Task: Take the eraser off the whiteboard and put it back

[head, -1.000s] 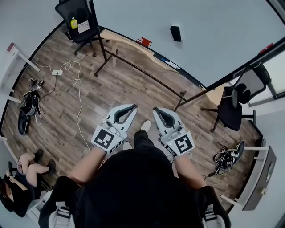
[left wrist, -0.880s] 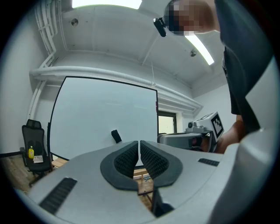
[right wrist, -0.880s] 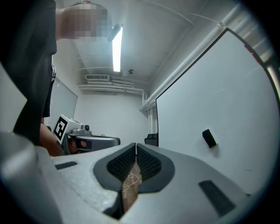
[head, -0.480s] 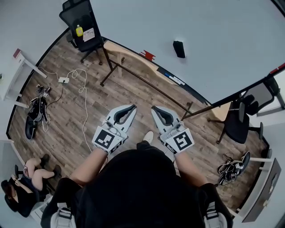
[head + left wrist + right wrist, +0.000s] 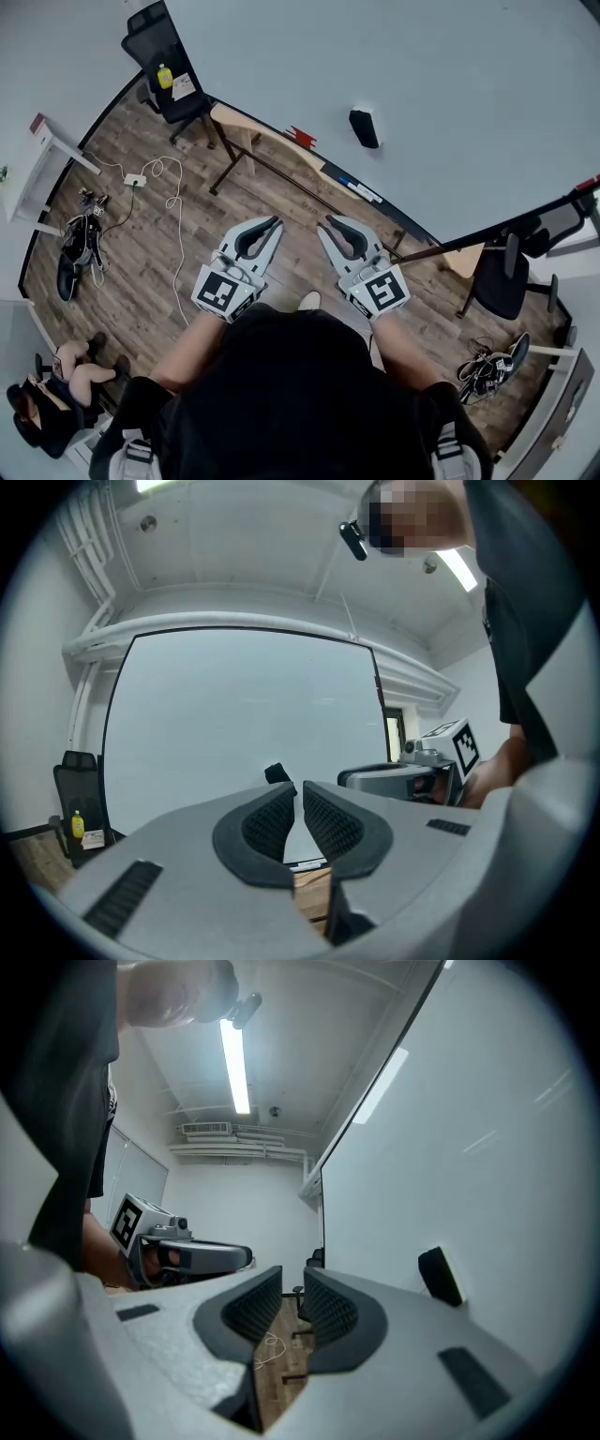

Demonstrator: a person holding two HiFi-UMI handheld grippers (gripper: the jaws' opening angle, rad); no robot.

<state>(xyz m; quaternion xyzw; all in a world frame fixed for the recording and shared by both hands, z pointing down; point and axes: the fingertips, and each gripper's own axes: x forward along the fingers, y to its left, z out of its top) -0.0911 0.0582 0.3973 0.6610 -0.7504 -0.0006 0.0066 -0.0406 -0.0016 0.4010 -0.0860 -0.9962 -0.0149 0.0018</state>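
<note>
Head view, looking steeply down: a pale whiteboard [image 5: 450, 84] fills the upper right of the frame above a wood-plank floor [image 5: 141, 253], with a long wooden ledge [image 5: 246, 124] running along the board's foot from upper left toward centre right. A black office chair [image 5: 150, 33] stands in the upper left corner. At centre frame the person aims both tools at the board: the left gripper [image 5: 274, 223] with jaws pressed together on nothing, the right gripper [image 5: 330, 223] with jaws a little apart, having just been opening, and likewise empty. The black eraser [image 5: 364, 128] sits on the whiteboard above the ledge, up and slightly right of the right gripper and well apart from both. The right gripper is the nearer and looks the likelier to take it. In the right gripper view the eraser lies to the right of the jaws, its long axis running up the board with a slight lean, so a grip across its narrow width seems called for. On the ledge lie a small red item [image 5: 302, 139] and, further right, what look like markers [image 5: 361, 190]. The chair seat holds a yellow bottle [image 5: 165, 76] and a sheet of paper [image 5: 185, 85].
</note>
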